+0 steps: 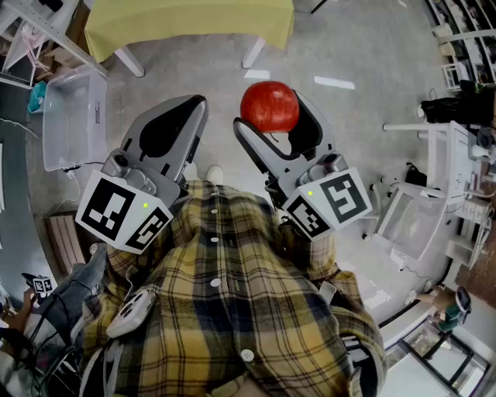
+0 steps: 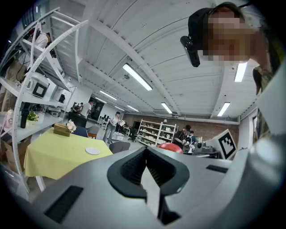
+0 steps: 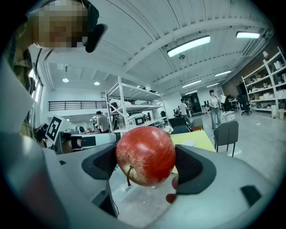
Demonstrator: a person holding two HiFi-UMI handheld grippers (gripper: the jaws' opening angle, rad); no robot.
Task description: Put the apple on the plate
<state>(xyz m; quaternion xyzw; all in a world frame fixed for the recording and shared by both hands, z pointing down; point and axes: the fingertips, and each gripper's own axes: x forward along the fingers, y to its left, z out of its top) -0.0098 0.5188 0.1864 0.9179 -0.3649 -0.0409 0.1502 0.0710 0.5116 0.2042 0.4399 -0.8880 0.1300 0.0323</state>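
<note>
A red apple (image 1: 269,106) sits between the jaws of my right gripper (image 1: 270,110), which is shut on it and held level in front of my plaid shirt. In the right gripper view the apple (image 3: 145,155) fills the gap between both black pads, stem towards the camera. My left gripper (image 1: 195,105) hangs beside it at the left, shut with nothing in it; its pads meet at the tip (image 2: 146,153). The apple (image 2: 170,146) peeks over its right jaw. A small white plate (image 2: 92,151) lies on a yellow table (image 2: 58,154), also visible as the plate (image 3: 188,143) beyond the apple.
The yellow table (image 1: 190,23) stands ahead across a grey floor. A clear plastic bin (image 1: 70,116) is at the left, white frames (image 1: 418,225) at the right. A tan box (image 2: 60,129) sits on the table; a grey chair (image 3: 225,134) and several people are farther off.
</note>
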